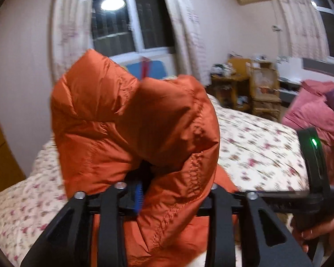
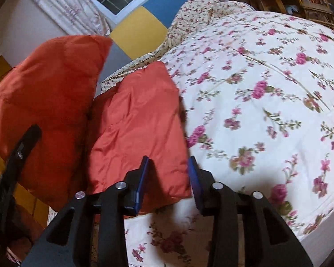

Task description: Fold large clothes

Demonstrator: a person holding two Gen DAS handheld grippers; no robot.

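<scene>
An orange puffer jacket (image 1: 131,124) fills the middle of the left wrist view, bunched and lifted above the floral bed (image 1: 260,146). My left gripper (image 1: 144,187) is shut on the jacket; its blue pad shows at the fold and the cloth hides the fingertips. In the right wrist view the jacket (image 2: 135,129) hangs in two puffy lobes over the bed's left side. My right gripper (image 2: 169,178) is open, its blue pads (image 2: 142,182) either side of the jacket's lower corner, not pinching it. The right gripper's body also shows at the right in the left wrist view (image 1: 314,166).
The bed has a white quilt with pink roses (image 2: 256,89) and a blue-and-yellow headboard (image 2: 149,20). Pink and purple clothes (image 1: 318,106) are piled at the far right of the bed. Wooden shelves (image 1: 251,84) and curtained windows stand behind.
</scene>
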